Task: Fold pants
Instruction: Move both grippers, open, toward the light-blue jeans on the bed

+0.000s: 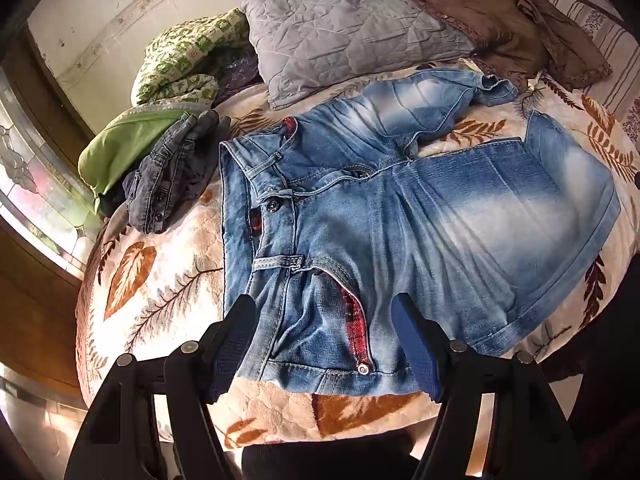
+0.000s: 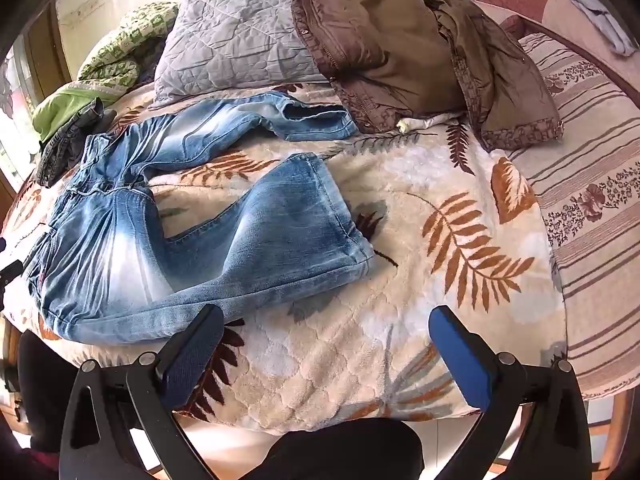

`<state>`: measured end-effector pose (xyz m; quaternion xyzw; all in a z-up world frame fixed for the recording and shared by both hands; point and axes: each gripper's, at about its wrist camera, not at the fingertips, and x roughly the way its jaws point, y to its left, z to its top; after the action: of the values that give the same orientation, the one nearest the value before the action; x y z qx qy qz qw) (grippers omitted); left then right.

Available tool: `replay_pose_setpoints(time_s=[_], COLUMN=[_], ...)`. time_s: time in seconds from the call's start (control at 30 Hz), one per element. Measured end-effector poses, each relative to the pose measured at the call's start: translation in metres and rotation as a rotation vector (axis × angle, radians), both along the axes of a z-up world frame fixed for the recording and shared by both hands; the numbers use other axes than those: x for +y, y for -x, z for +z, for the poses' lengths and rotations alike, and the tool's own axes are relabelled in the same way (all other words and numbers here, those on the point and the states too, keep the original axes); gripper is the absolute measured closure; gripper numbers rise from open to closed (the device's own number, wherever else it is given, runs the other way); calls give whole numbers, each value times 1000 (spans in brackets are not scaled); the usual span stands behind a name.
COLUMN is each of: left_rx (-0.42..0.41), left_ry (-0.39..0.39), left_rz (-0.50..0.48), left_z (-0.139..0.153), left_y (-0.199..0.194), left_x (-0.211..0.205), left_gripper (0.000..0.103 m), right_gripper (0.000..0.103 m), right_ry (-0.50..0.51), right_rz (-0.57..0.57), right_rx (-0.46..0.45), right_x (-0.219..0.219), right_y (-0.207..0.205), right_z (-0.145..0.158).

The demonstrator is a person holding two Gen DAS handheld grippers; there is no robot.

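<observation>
jeans spread flat on bed, front up, legs splayed in a V toward 1-2 o'clock, not folded yet; left gripper hovering over near waistband corner, fingers spread wide, nothing pinched, prob lining up a hip grab; right gripper over bare blanket by near leg, fingers spread too, left one just at leg edge; brown jacket and grey pillow at 12 o'clock, out of the way
</observation>
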<state>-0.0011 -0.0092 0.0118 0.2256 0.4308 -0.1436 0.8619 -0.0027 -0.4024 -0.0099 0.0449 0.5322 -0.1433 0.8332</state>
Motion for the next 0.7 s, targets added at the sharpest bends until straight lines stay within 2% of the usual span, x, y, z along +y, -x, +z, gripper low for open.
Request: replay_pose_setpoints(time_s=[0.53,0.7], left_rx=[62,81], left_ry=[18,19], left_rz=[30,44], left_z=[-4,-6], left_y=[-27,-33], left_x=[-3,-4], left_gripper=[33,33], right_gripper=[0,0], right_ry=[8,-35], right_rz=[-12,-19], right_rx=[16,20], right_x=[-8,-12], right_y=[-2,-4], right_z=[-8,-14])
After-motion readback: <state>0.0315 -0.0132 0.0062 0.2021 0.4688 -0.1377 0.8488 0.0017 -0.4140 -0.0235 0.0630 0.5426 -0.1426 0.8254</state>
